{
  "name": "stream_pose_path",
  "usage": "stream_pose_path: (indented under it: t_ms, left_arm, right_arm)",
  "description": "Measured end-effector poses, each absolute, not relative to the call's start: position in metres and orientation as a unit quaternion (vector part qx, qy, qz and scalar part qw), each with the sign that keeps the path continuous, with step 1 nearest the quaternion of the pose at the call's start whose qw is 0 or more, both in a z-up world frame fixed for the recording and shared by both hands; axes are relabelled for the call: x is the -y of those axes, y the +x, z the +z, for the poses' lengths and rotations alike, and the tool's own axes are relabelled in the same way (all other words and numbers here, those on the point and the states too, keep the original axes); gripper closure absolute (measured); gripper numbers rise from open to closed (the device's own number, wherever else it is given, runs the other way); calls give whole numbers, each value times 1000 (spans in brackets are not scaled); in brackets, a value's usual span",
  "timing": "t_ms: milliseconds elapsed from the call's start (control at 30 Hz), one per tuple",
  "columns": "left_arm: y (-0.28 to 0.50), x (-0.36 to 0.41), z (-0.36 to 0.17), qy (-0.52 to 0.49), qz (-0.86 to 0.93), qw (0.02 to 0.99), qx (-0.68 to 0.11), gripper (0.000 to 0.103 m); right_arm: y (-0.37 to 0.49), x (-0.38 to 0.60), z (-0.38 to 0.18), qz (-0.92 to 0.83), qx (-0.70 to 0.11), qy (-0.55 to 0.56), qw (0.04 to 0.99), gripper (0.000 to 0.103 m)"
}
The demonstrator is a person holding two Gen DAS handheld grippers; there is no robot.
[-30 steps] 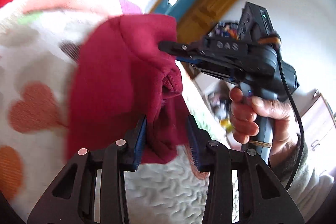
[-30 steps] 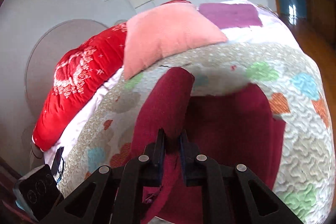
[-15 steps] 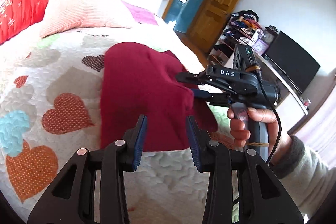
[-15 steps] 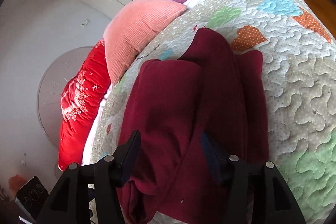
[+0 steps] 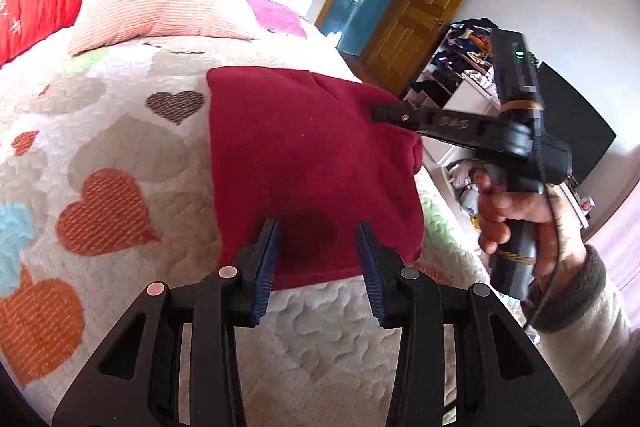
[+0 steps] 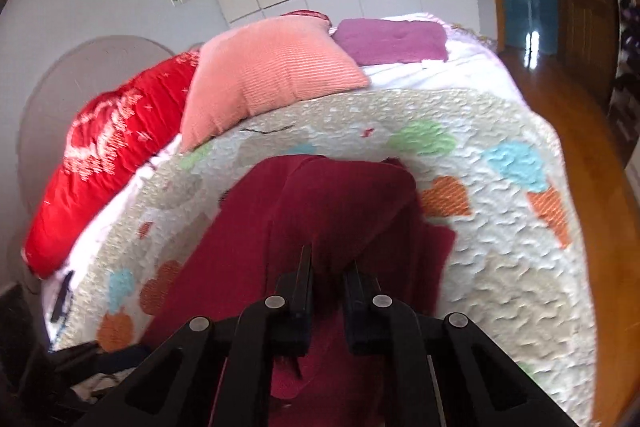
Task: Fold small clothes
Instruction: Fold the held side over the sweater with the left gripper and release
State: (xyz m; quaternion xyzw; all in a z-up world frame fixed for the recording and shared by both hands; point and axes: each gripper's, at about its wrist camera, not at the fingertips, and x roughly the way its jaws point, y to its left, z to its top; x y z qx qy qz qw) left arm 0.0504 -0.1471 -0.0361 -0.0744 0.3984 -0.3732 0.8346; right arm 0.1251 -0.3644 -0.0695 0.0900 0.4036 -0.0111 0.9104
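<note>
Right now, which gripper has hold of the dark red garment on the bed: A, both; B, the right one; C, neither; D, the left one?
B: the right gripper is pinched on a raised fold of the garment, while the left gripper hangs open above its near edge.

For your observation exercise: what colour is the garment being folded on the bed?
The garment is plain dark red, a maroon shade, with no visible pattern. It shows best in the left wrist view.

Black two-finger grippers [image 5: 318,259], blue ribbed pads [image 5: 266,267], silver screws; grey-cuffed cream sleeve [image 5: 588,311].
</note>
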Motion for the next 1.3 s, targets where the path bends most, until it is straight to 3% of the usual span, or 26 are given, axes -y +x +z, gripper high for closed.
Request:
stream_pose_path:
  t_ms: [100,200,267,333,367,667,733,867,933,1000,1167,1200,1233,1300]
  left_arm:
    - [56,165,-41,-47,-371,833,-407,65]
    - [53,175,-39,-25,-373,830,-414,65]
    - [54,168,-39,-28,-369,833,-411,64]
    - [60,159,-42,-28,-350,840,-414,64]
    - [64,155,-45,-31,-339,841,-421,65]
    - [74,141,-64,-52,-316,837,-443,65]
    - [76,145,-63,-47,-314,837,-445,65]
    - [81,145,-65,-55,-315,837,-444,65]
    - [82,143,-67,-57,-315,836,-447,65]
    - [81,141,-66,-59,-316,834,-448,65]
    - [81,139,-63,-67,-317,833,-448,65]
    - [81,139,-62,-67,-316,834,-447,65]
    - [80,139,-61,-66,-314,835,-448,65]
    - [78,138,-57,-70,-312,836,-446,65]
  right_arm:
    - [138,363,-91,-37,-426,52,903,93]
    - [135,373,-103,20,-417,139,898,92]
    - [123,387,-99,56,-400,221,888,82]
    - [107,397,-95,72,-387,279,876,51]
    - [100,400,-96,85,-382,305,868,49]
    - [56,372,-112,138,-411,301,849,49]
    - [54,363,-114,151,-422,279,849,57]
    - [67,363,-125,155,-410,326,838,57]
    - [74,370,-132,149,-381,372,833,44]
    - [83,374,-143,151,-378,412,815,38]
    - [111,359,-152,166,-392,409,808,38]
    - [114,357,-149,164,-392,401,812,43]
    - [116,355,-147,162,-393,393,815,58]
    - [116,355,-135,152,-389,371,829,73]
